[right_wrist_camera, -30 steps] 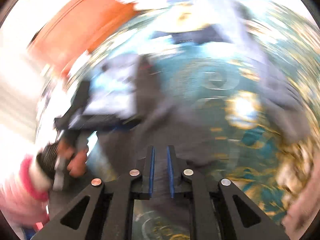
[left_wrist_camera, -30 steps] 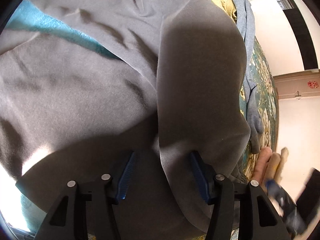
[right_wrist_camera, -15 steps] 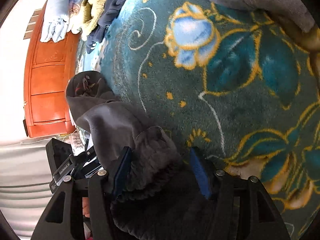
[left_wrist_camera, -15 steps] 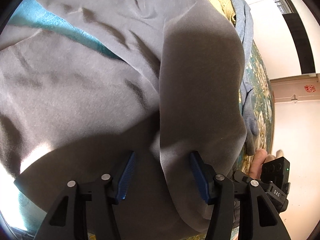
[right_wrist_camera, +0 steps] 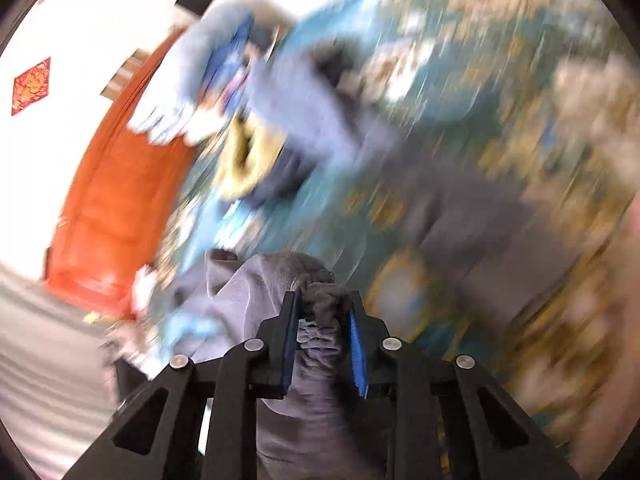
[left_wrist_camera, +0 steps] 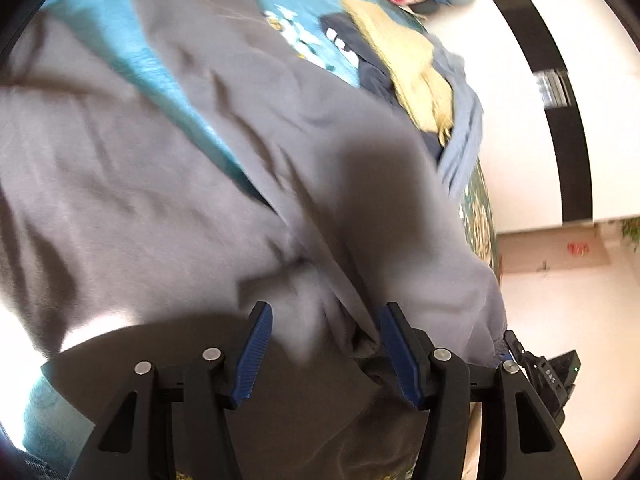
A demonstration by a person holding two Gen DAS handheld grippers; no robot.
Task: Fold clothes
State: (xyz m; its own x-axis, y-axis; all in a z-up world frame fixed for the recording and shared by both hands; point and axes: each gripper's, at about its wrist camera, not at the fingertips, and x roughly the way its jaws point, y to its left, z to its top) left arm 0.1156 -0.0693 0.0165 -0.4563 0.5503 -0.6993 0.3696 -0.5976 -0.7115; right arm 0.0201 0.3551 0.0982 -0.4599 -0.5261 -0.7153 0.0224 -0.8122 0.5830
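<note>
1. Landmark: the grey garment (left_wrist_camera: 168,184), a sweatshirt-like piece spread wide over the teal floral carpet (left_wrist_camera: 168,76). All places below are given relative to it.

2. Right hand-held gripper (right_wrist_camera: 324,332): half a second ago its jaws stood wide around a bunched grey cuff. Now they are drawn in and clamped on that ribbed cuff (right_wrist_camera: 320,320), with cloth bulging above and below the blue pads. The right wrist view is heavily smeared, which points to a fast swing under way.

3. Left hand-held gripper (left_wrist_camera: 326,344): jaws stand apart, as they did a second ago, and grip nothing. A fold of the grey garment lies between and just ahead of the pads; whether it touches them cannot be told. The view has tilted, so more of the carpet beyond the garment now shows.

4. Beyond the far edge of the grey garment lies a heap of other clothes (left_wrist_camera: 416,76): a yellow piece on a dark one, with a pale blue piece alongside.

5. Judgement: the change is a secured hold on one sleeve end. That fits carrying the sleeve across the body of the garment to make a fold. The garment lies loose and wrinkled, not yet a tidy packet.
</note>
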